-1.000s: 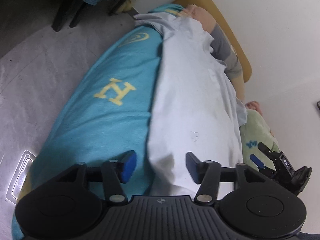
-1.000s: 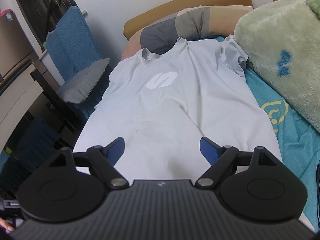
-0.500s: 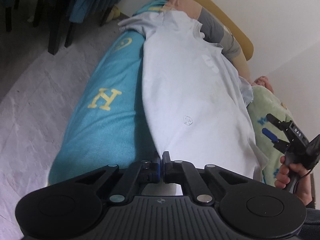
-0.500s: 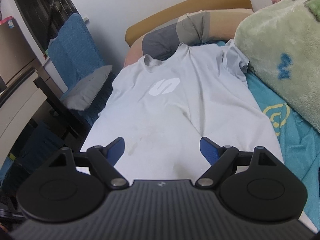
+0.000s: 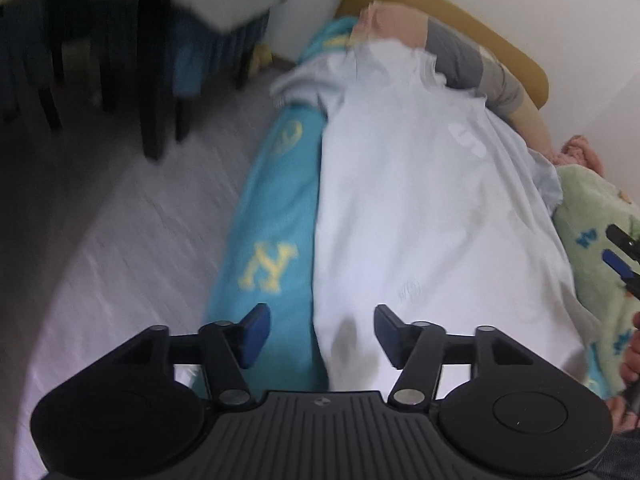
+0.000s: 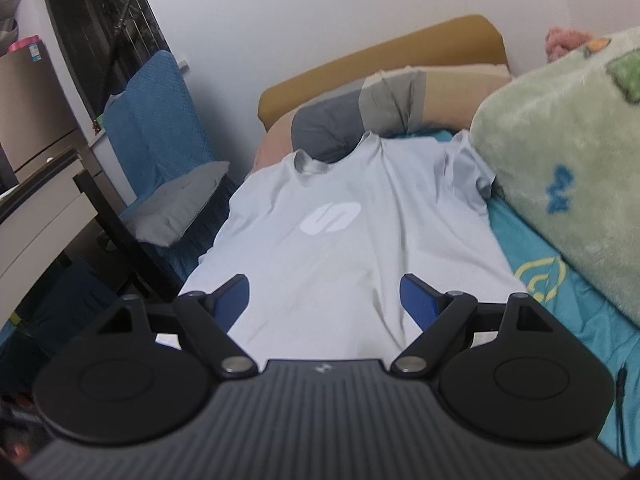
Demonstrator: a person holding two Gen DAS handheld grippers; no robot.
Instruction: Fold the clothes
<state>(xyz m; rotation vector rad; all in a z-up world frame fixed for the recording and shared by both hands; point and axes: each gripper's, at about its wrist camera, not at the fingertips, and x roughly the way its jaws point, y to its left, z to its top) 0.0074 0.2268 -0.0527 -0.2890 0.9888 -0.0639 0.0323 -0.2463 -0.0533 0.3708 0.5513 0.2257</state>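
Note:
A pale grey T-shirt (image 5: 420, 208) with a white chest logo (image 6: 330, 218) lies face up and spread flat on the teal bedsheet (image 5: 276, 216). My left gripper (image 5: 322, 334) is open above the shirt's hem near its left edge, with nothing between the fingers. My right gripper (image 6: 324, 300) is open too, hovering over the lower middle of the T-shirt (image 6: 344, 248). The right gripper (image 5: 618, 254) also shows at the far right of the left wrist view, held by a hand (image 5: 632, 360).
A fluffy green blanket (image 6: 568, 168) is heaped along the shirt's right side. A striped pillow (image 6: 384, 108) and a mustard headboard (image 6: 380, 60) lie beyond the collar. Dark chair legs (image 5: 156, 60) and grey floor (image 5: 100, 248) border the bed's left edge.
My left gripper, shut at the hem half a second ago, has opened and swung right over the shirt. The right gripper has drifted slightly forward, still open.

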